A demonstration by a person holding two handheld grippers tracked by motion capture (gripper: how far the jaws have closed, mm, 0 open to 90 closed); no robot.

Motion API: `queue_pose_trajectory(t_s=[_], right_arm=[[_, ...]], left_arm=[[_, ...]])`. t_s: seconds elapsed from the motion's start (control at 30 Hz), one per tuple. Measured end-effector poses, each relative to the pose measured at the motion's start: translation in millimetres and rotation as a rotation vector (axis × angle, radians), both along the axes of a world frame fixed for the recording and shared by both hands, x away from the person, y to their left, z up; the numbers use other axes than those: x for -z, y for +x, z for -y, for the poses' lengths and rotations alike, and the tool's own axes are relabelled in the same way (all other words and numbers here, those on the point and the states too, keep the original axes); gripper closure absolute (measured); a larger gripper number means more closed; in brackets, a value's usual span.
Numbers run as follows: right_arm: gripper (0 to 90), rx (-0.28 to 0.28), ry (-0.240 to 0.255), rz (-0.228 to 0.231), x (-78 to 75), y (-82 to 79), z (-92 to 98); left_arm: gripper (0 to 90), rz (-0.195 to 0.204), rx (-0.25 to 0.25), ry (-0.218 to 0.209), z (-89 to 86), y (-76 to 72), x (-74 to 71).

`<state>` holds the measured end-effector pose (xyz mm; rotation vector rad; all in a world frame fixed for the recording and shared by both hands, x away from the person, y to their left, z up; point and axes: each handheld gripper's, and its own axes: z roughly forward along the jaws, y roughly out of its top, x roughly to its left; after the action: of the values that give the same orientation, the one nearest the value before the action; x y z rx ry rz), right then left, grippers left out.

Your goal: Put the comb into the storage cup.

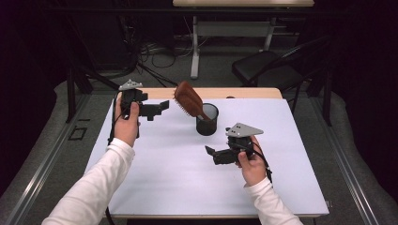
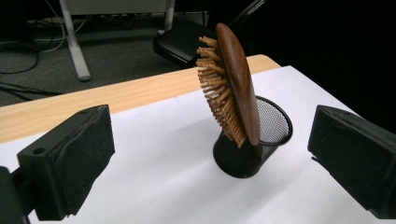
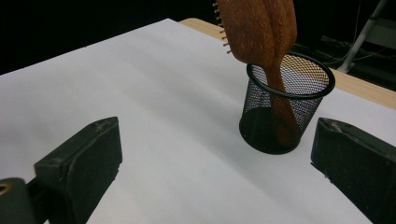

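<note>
A brown wooden hairbrush [image 1: 188, 99] [image 2: 231, 88] [image 3: 261, 28] stands handle-down in a black mesh cup [image 1: 207, 120] [image 2: 252, 149] [image 3: 285, 116] and leans toward the table's left. My left gripper [image 1: 164, 106] [image 2: 210, 158] is held above the far-left part of the white table [image 1: 178, 173], open, aimed at the brush with nothing between its jaws. My right gripper [image 1: 210, 151] [image 3: 215, 168] is open and empty, just in front of and slightly right of the cup, with its jaws pointing left.
A bare wooden strip [image 1: 155, 93] runs along the table's far edge. Behind the table are a black chair [image 1: 267, 69], a white desk leg [image 1: 195, 47] and cables on the floor [image 1: 155, 54]. White surface stretches around the cup.
</note>
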<state>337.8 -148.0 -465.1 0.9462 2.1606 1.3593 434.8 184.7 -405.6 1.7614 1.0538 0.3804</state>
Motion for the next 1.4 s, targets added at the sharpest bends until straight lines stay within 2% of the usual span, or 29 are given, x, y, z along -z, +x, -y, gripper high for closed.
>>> queue_pose_trajectory(t_s=[0.33,0.57,0.97,1.2,1.4], right_arm=[[1.8,0.015,0.002,-0.007,1.7,3.3,3.0],[1.7,0.024,0.004,-0.017,4.2,8.0,4.9],[1.8,0.030,-0.012,-0.014,4.0,5.1,4.0],[1.8,0.079,-0.018,-0.012,4.5,-0.9,18.4],[1.8,0.126,-0.025,-0.013,3.9,-5.5,37.5]], left_arm=[[0.6,-0.002,0.001,-0.033,-13.6,-8.0,10.6],[0.6,0.006,0.013,-0.007,-19.9,-16.3,17.2],[0.6,0.013,0.059,-0.018,-22.0,-36.0,22.4],[0.6,0.029,0.092,-0.008,-23.4,-50.9,25.3],[1.0,0.034,0.108,-0.015,-27.7,-64.0,35.1]])
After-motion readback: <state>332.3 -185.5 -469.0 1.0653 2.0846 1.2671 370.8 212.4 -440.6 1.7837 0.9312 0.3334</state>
